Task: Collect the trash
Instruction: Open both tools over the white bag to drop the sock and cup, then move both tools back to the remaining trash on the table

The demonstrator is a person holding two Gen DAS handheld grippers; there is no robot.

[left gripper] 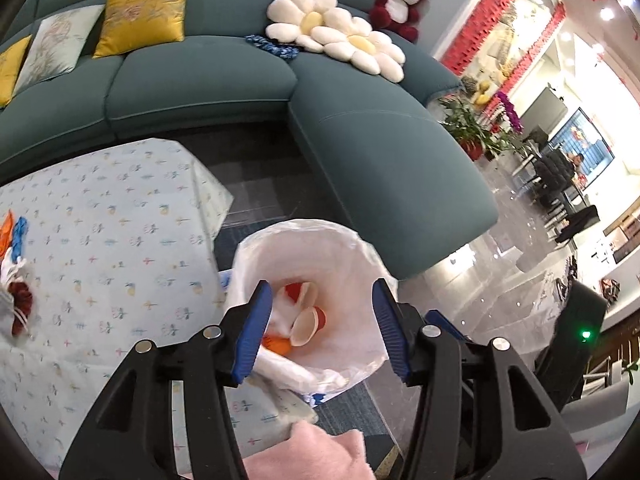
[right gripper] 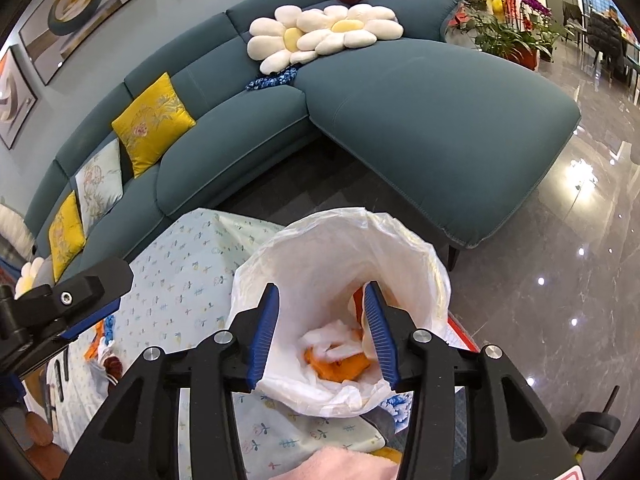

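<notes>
A bin with a white plastic liner point(left gripper: 316, 248) stands on the floor beside the table. In the left wrist view my left gripper point(left gripper: 322, 332) hangs open over its mouth, with no object between the blue pads point(left gripper: 254, 332). Down in the bin lie red and white paper cups point(left gripper: 308, 322), an orange scrap point(left gripper: 278, 345) and white tissue. In the right wrist view my right gripper point(right gripper: 322, 336) is also open above the same liner point(right gripper: 340, 248), its pads bare. Orange scraps point(right gripper: 340, 366) and crumpled white tissue point(right gripper: 332, 340) show below it.
The table with a patterned pale cloth point(left gripper: 120, 240) lies left of the bin and holds small orange, blue and red-brown items point(left gripper: 18, 272). A teal corner sofa point(left gripper: 380, 140) stands behind. Pink fabric point(left gripper: 312, 456) sits at the bottom edge. Glossy floor point(right gripper: 560, 240) spreads right.
</notes>
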